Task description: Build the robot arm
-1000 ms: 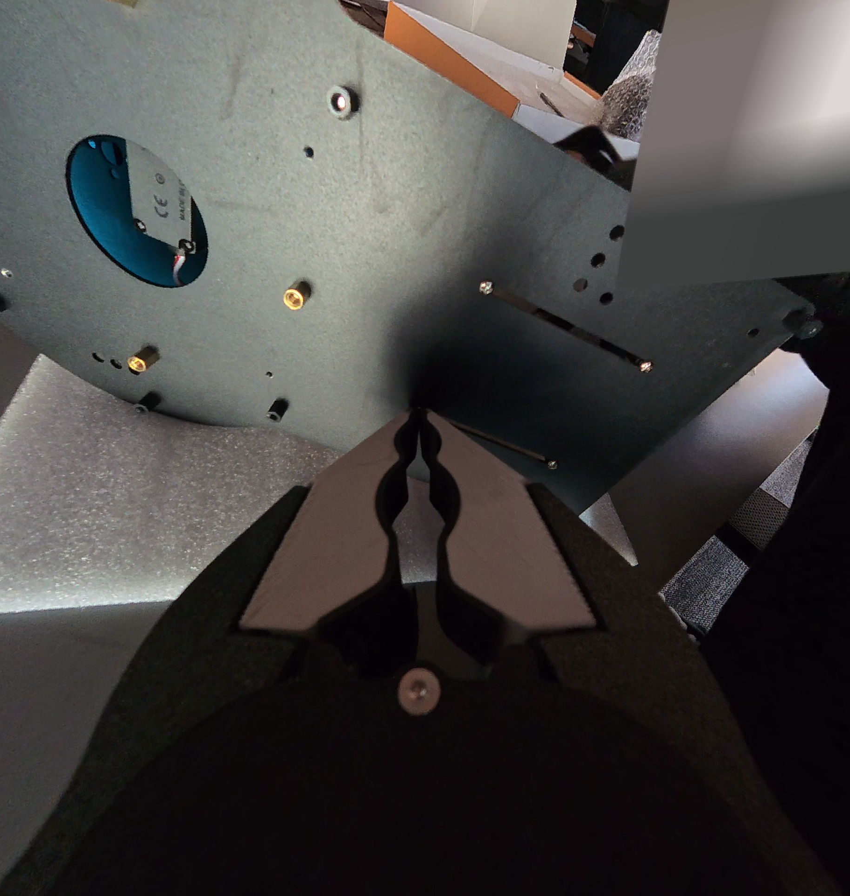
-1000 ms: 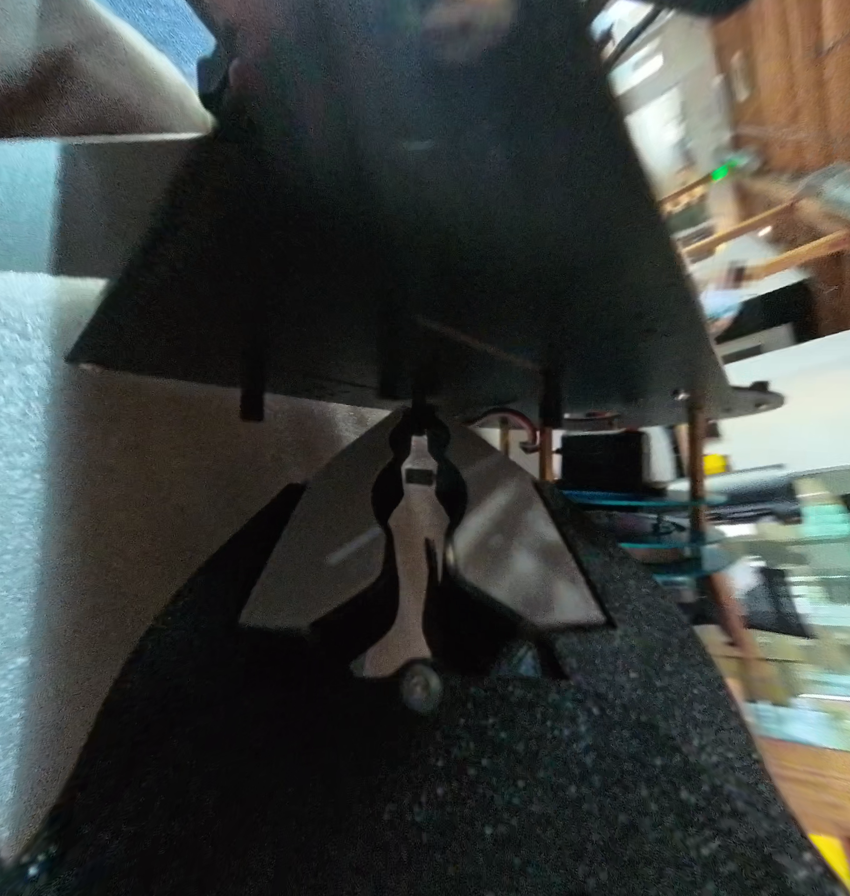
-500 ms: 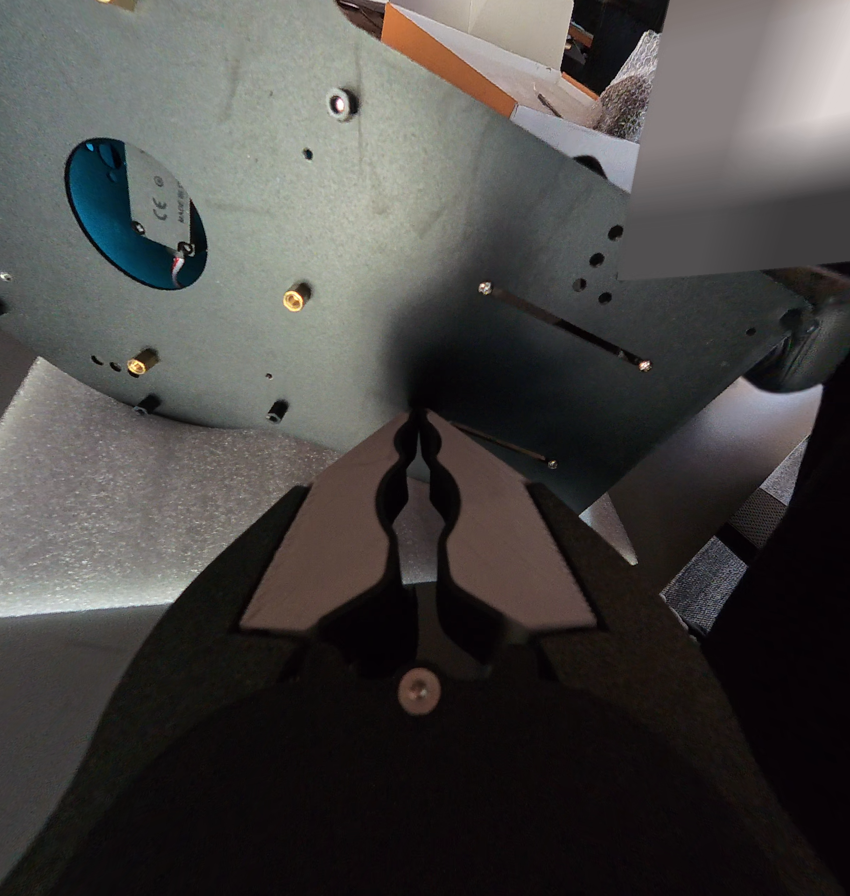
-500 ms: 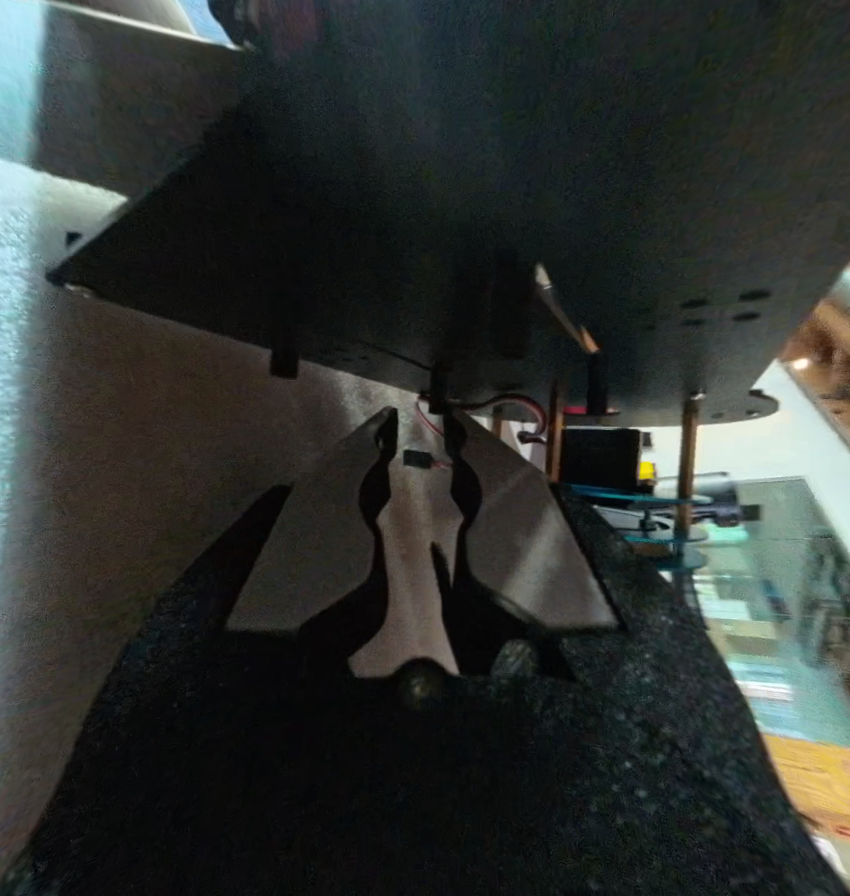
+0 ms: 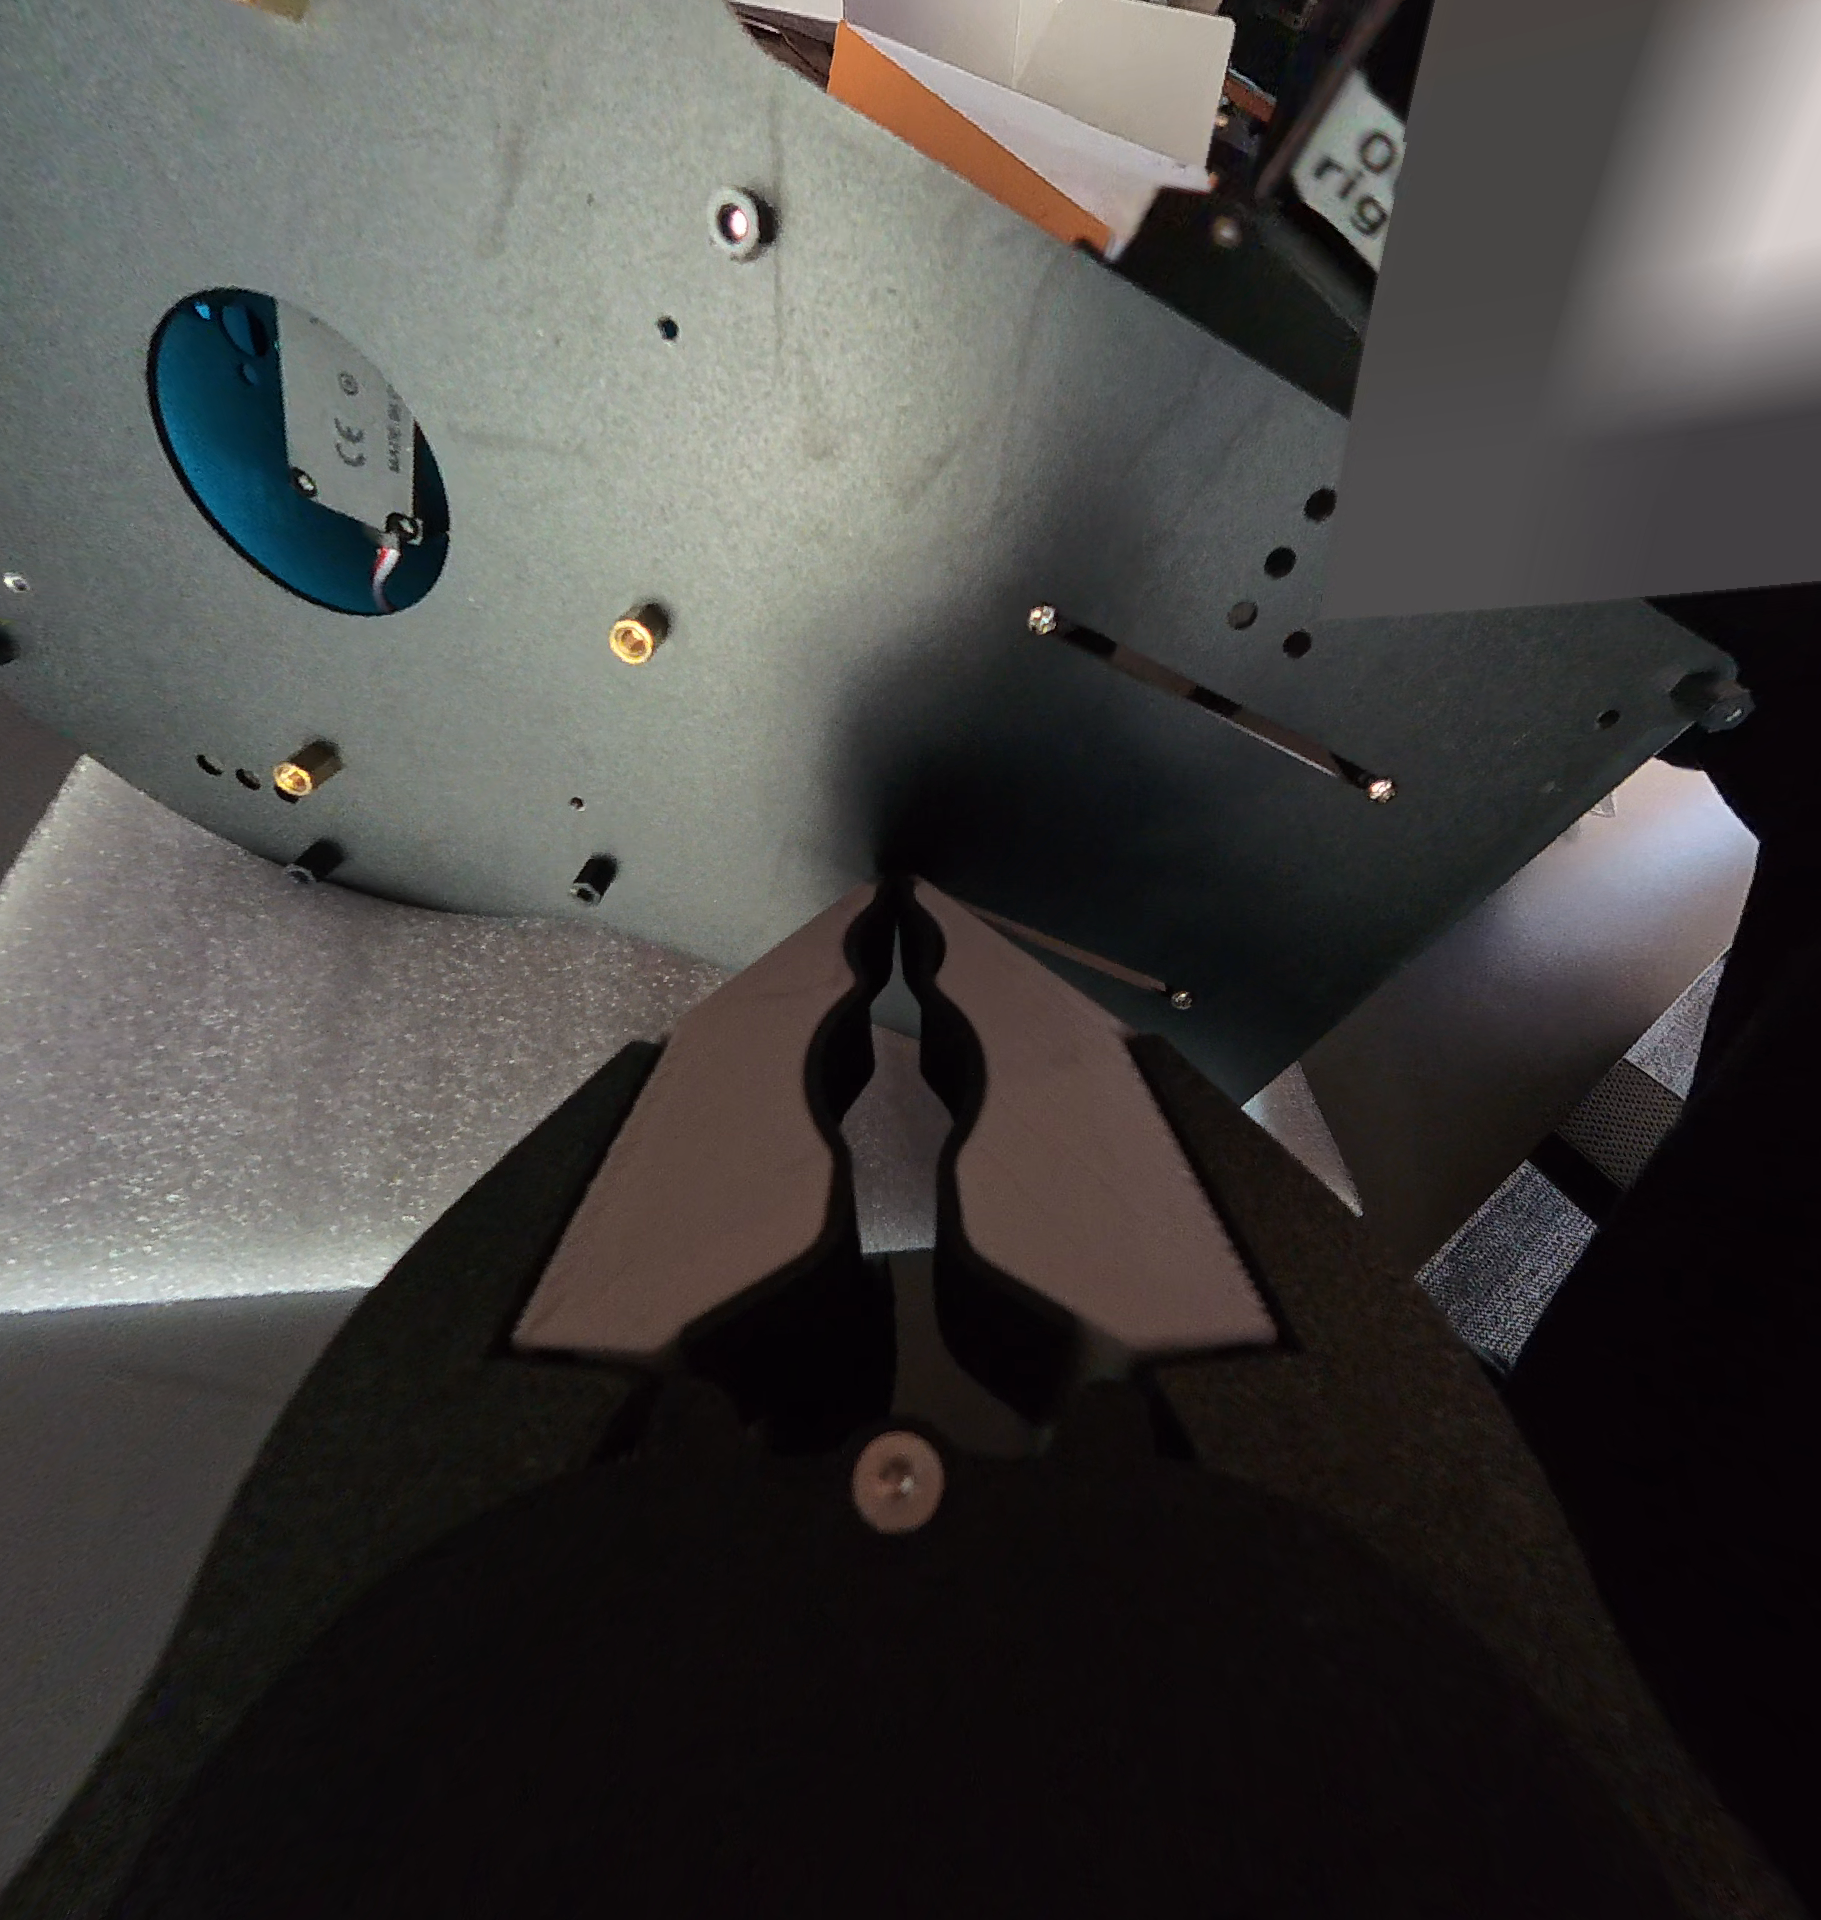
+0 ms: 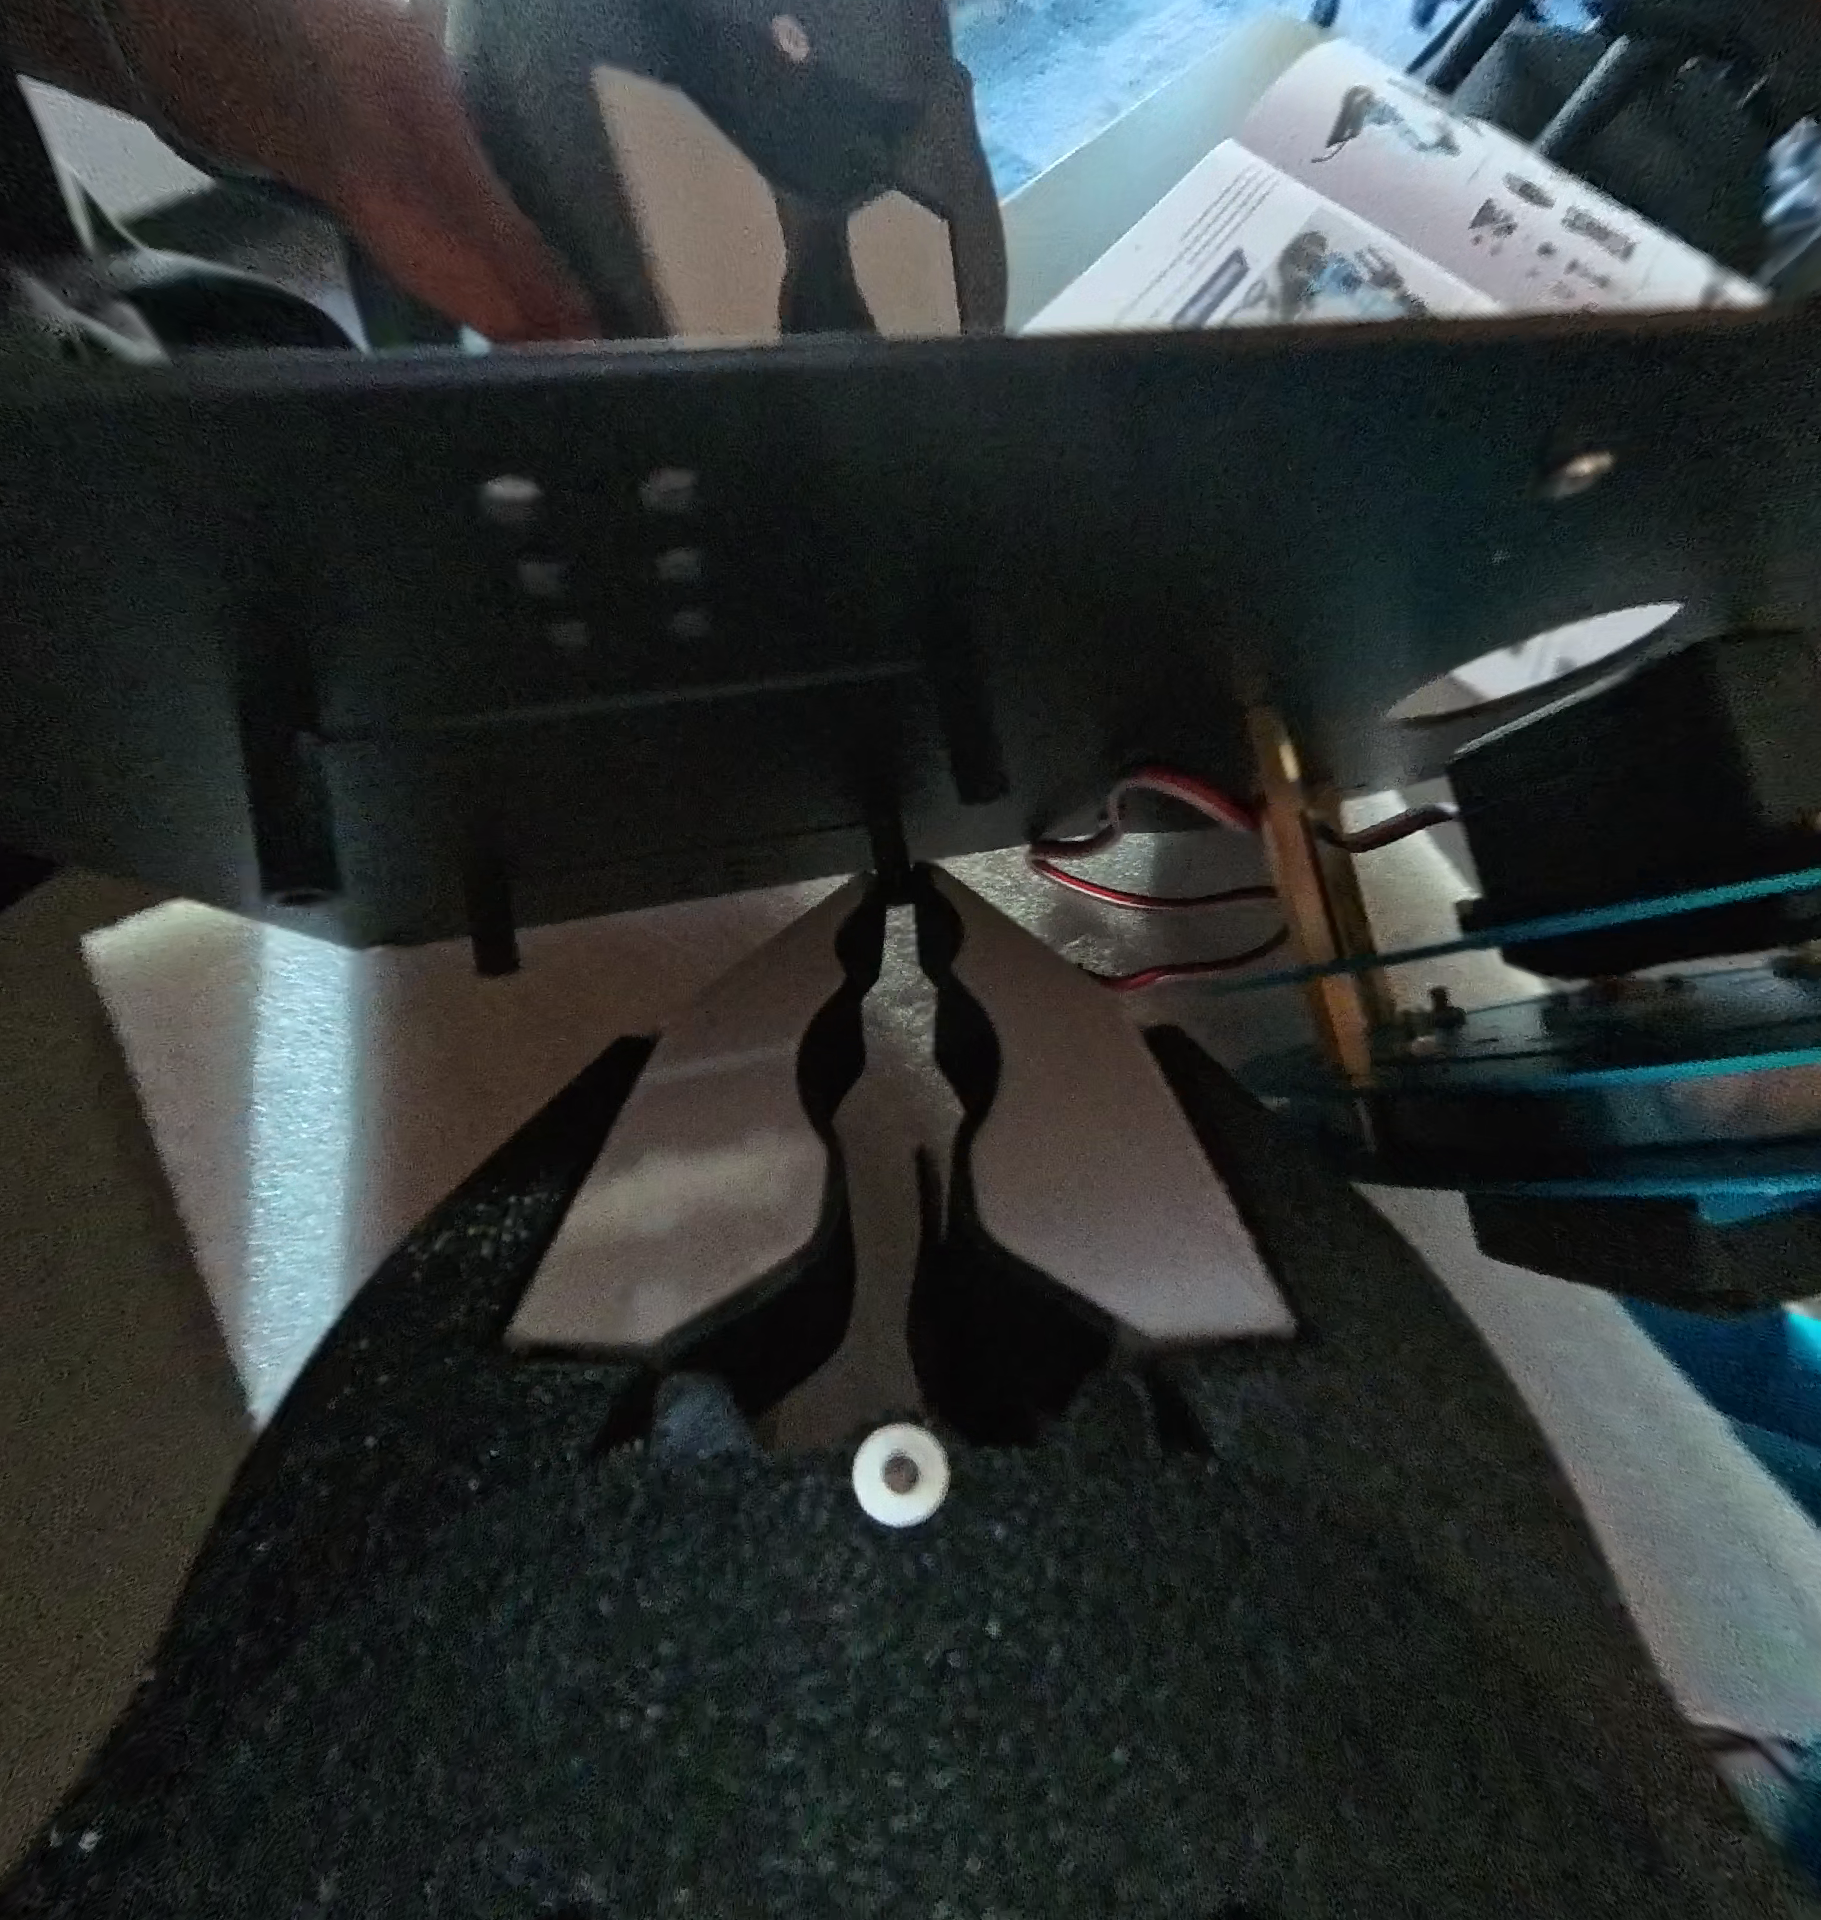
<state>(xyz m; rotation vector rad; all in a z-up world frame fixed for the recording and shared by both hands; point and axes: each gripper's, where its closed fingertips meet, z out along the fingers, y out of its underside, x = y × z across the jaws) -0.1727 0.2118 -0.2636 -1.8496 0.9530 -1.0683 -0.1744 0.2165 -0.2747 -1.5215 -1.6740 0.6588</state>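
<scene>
My left gripper [image 5: 898,885] is shut on the near edge of a dark grey metal plate [image 5: 781,468], which is tilted up over white foam. The plate has a round hole [image 5: 293,447] showing blue parts, brass standoffs [image 5: 631,637] and black standoffs [image 5: 594,873]. In the right wrist view the plate [image 6: 989,468] lies across the frame. My right gripper [image 6: 892,883] is closed on a short black standoff [image 6: 890,847] under the plate's edge. The left gripper [image 6: 823,270] shows beyond the plate, pinching its far edge.
A white foam sheet [image 5: 210,1091] lies under the plate. Red, white and black wires [image 6: 1145,894], a brass post [image 6: 1301,862], a black motor block [image 6: 1633,748] and blue acrylic plates [image 6: 1612,1039] hang at the right. An open booklet [image 6: 1353,229] and a hand [image 6: 397,187] are behind. My left and right fingertips are right by each other.
My right gripper has swung round under the plate and its jaws have narrowed from partly open onto the black standoff. My left gripper and the plate have stayed still.
</scene>
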